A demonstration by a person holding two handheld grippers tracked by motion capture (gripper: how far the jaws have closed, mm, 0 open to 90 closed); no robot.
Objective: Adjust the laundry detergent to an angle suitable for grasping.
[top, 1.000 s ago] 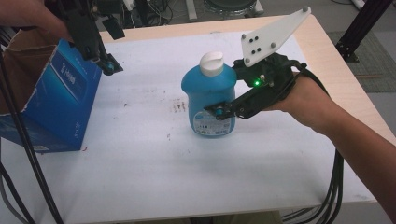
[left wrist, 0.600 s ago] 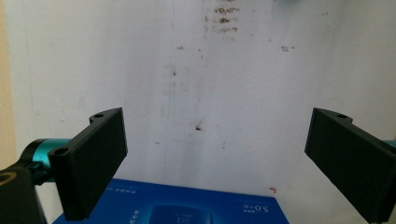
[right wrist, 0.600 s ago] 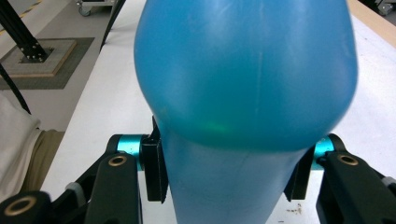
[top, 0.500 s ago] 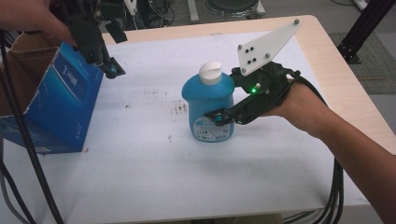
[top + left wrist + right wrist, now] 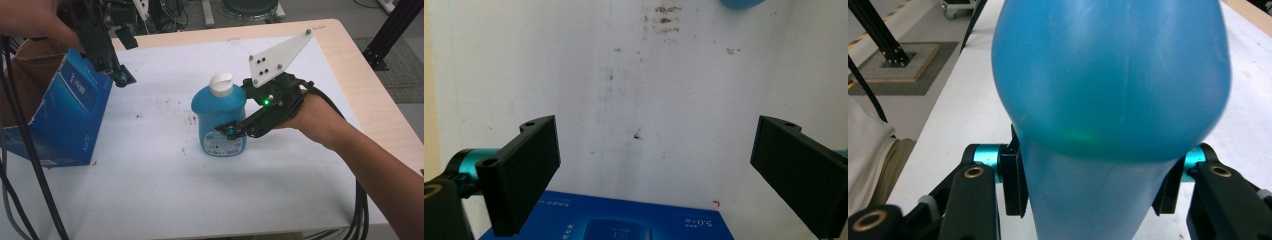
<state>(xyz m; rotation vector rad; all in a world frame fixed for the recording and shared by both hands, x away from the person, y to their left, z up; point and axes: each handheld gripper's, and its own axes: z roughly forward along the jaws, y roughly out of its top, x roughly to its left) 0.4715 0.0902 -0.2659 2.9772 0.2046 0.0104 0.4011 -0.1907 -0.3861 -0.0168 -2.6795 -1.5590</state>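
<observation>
A blue bottle (image 5: 220, 117) with a white cap (image 5: 221, 84) stands mid-table on the white sheet. My right gripper (image 5: 232, 127) comes in from the right and is shut on the bottle's lower body, one jaw on each side. In the right gripper view the bottle (image 5: 1108, 75) bulges above the gripper (image 5: 1093, 185) that pinches it. An open blue box (image 5: 70, 117) with a brown inside leans at the table's left edge. My left gripper (image 5: 117, 75) hovers at its upper right corner. Its jaws are wide apart over the box's blue side (image 5: 614, 225) and hold nothing.
Dark stains (image 5: 190, 120) mark the white sheet (image 5: 165, 200) left of the bottle. Bare wood (image 5: 380, 100) borders the table on the right. Black cables hang at the left (image 5: 30, 165) and lower right (image 5: 360, 210). A black frame leg (image 5: 387, 35) stands beyond the far right corner.
The right gripper has carried the bottle a little left and toward the near edge, its plate tilting. The left gripper and the box have barely shifted.
</observation>
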